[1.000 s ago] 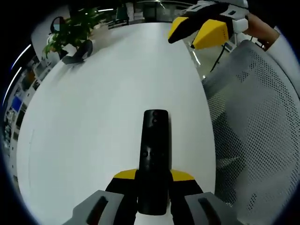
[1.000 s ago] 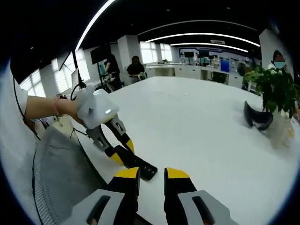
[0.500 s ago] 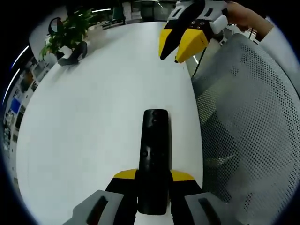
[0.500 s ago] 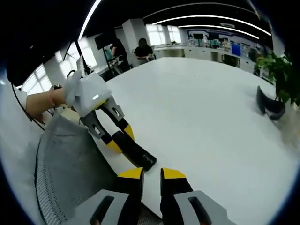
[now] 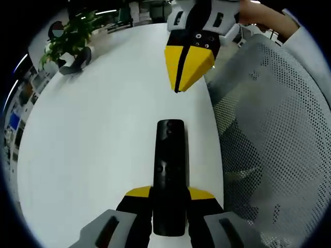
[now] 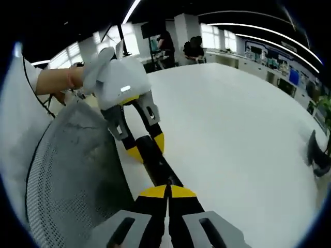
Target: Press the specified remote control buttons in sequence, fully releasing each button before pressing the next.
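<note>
The left gripper clamps the near end of the slim black plastic remote control, which points to twelve o'clock over the white table. The right gripper, jaws pressed together, hovers beyond its far tip. The remote looks light, rigid and smooth; grip its long sides. The table edge and a grey mesh chair crowd three o'clock; nine o'clock lies open.

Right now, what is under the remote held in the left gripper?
Under the remote is the white table; the right gripper view shows it held above the tabletop near a mesh chair. The left gripper covers its rear end.
</note>
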Motion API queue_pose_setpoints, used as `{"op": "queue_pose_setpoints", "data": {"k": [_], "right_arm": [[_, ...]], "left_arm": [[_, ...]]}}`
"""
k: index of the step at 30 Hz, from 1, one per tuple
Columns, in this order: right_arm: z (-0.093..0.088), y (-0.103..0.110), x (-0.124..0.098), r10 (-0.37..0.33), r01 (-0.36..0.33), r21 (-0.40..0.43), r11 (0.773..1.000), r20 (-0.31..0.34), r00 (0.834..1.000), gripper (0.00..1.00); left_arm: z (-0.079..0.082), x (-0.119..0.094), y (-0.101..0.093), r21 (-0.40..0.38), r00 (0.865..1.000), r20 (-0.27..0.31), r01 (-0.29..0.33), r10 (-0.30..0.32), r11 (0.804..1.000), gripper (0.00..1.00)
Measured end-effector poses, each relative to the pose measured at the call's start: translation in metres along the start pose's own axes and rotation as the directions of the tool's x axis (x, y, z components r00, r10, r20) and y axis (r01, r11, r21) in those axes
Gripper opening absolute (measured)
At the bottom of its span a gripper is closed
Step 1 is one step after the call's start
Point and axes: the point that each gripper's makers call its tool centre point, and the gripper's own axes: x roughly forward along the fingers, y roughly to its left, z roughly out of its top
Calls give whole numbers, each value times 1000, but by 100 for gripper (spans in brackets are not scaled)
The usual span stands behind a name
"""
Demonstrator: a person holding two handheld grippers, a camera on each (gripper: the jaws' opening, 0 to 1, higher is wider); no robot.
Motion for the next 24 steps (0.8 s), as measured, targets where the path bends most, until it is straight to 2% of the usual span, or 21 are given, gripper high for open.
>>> {"op": "queue_pose_setpoints", "data": {"k": [3,6,10,16,20,24], "right_arm": [[-5,-3,10,20,-23,-44,999,-59,998,0],[-6,-4,17,32,-38,-71,997,-81,996,0],[-19,-9,23,32,-63,-159,985,-192,981,0],[-19,-5,27,47,-87,-194,977,-204,978,0],[-19,-7,27,34,-81,-214,973,-216,976,0],[-20,-6,29,1,-78,-273,959,-271,963,0]], "left_arm": [[0,0,0,-1,1000,2,1,-1,1000,24],[1,0,0,-1,1000,-6,0,0,1000,24],[1,0,0,4,1000,-26,-2,2,1000,24],[1,0,1,-1,1000,-25,2,-2,1000,24],[1,0,1,-3,1000,-19,2,-2,1000,24],[1,0,1,0,1000,-20,2,-2,1000,24]]}}
